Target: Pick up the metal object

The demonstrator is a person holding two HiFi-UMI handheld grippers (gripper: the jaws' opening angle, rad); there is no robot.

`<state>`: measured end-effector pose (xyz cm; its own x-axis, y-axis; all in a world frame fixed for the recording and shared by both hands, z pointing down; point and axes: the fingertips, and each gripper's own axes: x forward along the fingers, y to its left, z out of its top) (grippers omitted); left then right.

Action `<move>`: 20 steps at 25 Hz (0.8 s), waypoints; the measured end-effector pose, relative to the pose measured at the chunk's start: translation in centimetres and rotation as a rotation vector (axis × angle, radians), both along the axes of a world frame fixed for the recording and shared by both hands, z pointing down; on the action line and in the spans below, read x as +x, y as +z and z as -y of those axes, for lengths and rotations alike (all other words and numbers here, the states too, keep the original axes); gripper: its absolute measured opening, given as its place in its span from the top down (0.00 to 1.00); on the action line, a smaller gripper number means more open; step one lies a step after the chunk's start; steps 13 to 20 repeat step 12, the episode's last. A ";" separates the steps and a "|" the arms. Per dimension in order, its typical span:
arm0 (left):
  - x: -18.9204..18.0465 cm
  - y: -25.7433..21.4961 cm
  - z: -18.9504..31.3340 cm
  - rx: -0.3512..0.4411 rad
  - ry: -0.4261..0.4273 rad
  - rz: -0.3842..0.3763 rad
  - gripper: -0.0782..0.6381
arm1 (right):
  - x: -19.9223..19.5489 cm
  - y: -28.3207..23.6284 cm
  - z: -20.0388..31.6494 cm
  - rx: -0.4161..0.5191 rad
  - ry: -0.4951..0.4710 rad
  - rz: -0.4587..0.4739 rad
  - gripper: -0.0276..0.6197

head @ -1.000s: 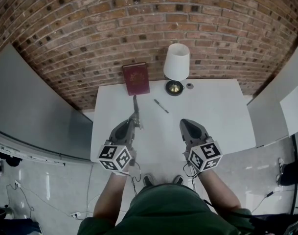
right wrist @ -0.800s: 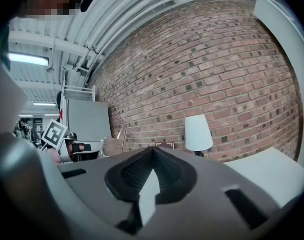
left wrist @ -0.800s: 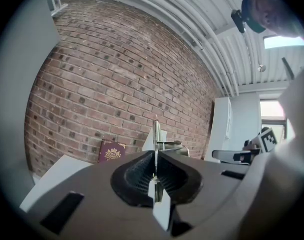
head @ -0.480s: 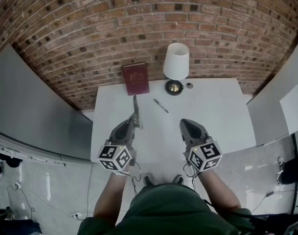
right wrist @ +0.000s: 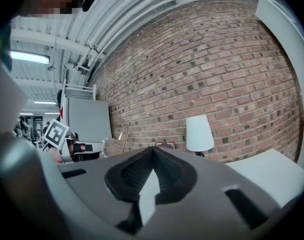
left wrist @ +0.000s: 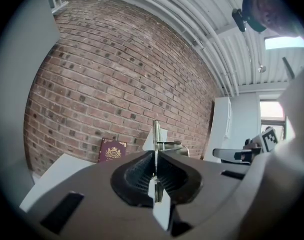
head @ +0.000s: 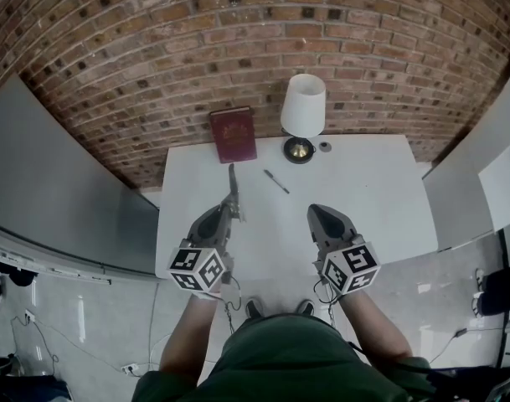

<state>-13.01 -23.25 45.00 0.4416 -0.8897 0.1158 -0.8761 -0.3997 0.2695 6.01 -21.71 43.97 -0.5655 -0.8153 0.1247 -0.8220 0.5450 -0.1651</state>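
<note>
The left claw (left wrist: 155, 171) grips the thin metal object (left wrist: 155, 134); the right claw (right wrist: 152, 156) is clenched empty.

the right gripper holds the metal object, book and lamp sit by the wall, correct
No: the left gripper holds the metal object, as the left gripper view shows; the right gripper is shut on nothing. The book and lamp do sit by the wall.
</note>
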 end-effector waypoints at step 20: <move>-1.4 0.7 0.3 -0.015 0.009 -0.018 0.88 | -1.5 0.1 0.2 -0.002 0.005 -0.012 0.95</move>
